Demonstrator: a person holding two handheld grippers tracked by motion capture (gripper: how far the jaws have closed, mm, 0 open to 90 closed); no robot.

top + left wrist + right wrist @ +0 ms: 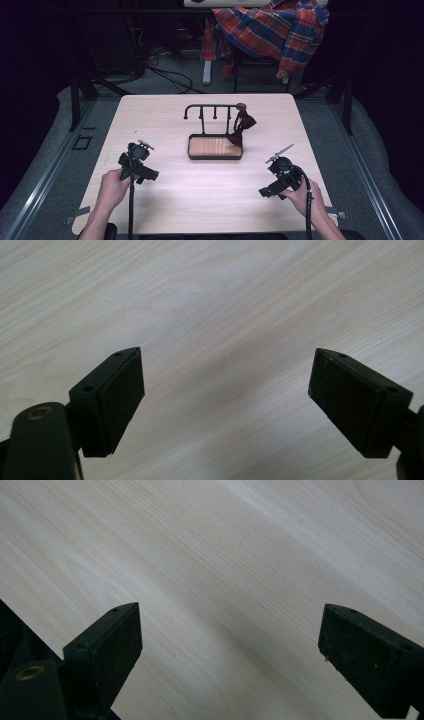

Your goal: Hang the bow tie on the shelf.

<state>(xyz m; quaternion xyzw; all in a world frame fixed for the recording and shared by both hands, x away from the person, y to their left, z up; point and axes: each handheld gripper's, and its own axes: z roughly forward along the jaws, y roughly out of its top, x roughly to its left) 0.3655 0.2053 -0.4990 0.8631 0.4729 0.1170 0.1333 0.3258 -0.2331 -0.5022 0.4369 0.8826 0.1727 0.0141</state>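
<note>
A black metal hook rack (212,107) rises from a small wooden tray base (215,147) at the middle of the light wood table (165,110). A dark scrunchie-like item (242,127) hangs from the rack's right end, down toward the tray. My left gripper (136,161) is held over the table's left part, left of the tray. My right gripper (280,172) is held at the front right, right of the tray. In the left gripper view the left gripper (226,385) stands open over bare wood. In the right gripper view the right gripper (230,645) is also open with nothing between its pads.
A plaid cloth (272,27) is draped over a chair beyond the table's far edge. Cables (165,70) lie on the floor behind the table. Dark stands and rails flank both sides of the table.
</note>
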